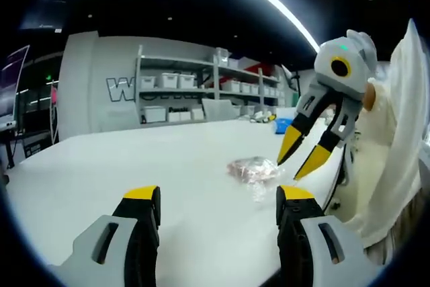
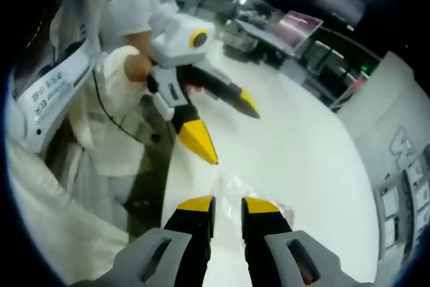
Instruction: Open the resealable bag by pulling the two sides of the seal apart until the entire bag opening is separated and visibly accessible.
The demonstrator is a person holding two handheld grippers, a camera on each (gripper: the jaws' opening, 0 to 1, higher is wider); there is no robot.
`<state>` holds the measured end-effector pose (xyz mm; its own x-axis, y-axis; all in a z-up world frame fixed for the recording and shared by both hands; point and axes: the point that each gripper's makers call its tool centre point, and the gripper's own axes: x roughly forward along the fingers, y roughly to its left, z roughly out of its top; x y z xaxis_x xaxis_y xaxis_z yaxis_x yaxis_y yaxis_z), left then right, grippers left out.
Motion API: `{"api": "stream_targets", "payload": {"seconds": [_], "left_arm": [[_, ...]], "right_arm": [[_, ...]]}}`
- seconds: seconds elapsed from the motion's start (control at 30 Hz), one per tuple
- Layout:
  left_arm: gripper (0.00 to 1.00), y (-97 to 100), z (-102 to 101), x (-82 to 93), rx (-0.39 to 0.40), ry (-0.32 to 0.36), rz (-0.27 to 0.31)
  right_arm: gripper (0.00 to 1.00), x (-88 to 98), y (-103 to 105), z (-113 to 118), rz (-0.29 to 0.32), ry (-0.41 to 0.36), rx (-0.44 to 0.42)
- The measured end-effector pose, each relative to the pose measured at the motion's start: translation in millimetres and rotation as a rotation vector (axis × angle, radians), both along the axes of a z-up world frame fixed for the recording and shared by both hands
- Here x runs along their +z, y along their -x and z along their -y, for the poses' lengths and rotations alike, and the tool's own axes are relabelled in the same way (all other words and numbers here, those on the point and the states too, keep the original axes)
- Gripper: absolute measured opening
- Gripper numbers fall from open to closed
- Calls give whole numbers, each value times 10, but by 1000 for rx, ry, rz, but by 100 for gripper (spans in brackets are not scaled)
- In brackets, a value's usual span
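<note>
A clear resealable bag with pinkish contents lies flat on the white table, near its right edge. My left gripper stands wide open low over the table, short of the bag, with nothing between its jaws. My right gripper comes in from the right, pointing down just beside and above the bag, its yellow tips apart. In the right gripper view the bag's clear plastic shows just beyond my right gripper, which is open. My left gripper is spread wide farther on.
Shelves with white bins stand behind the table, and small items including a blue one lie at its far end. A person in white clothes stands at the table edge. Desks with a monitor lie beyond.
</note>
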<state>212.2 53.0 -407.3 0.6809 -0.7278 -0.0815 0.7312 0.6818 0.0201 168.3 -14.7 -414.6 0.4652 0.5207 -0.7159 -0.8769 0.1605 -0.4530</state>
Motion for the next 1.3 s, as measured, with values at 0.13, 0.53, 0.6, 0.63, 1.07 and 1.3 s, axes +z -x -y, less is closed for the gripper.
{"api": "stream_targets", "payload": {"seconds": [0.13,0.53,0.6,0.63,1.07,1.3], "left_arm": [[69,6,-1,7,-1,8,-2],[69,12,8,20,-1,16,0],[69,13,8,21,-1,16,0],[69,11,9,23,-1,17,1],[69,-8,-27,10,7,23,-3],[69,-7,-13,-14,3,19,-7]], "right_arm": [[12,-47,10,24,13,93,31],[11,-121,-8,40,74,296,137],[11,-145,-4,45,72,331,149],[11,-157,5,42,66,340,155],[10,-83,-55,45,79,390,200],[10,-96,-80,91,72,398,191]]}}
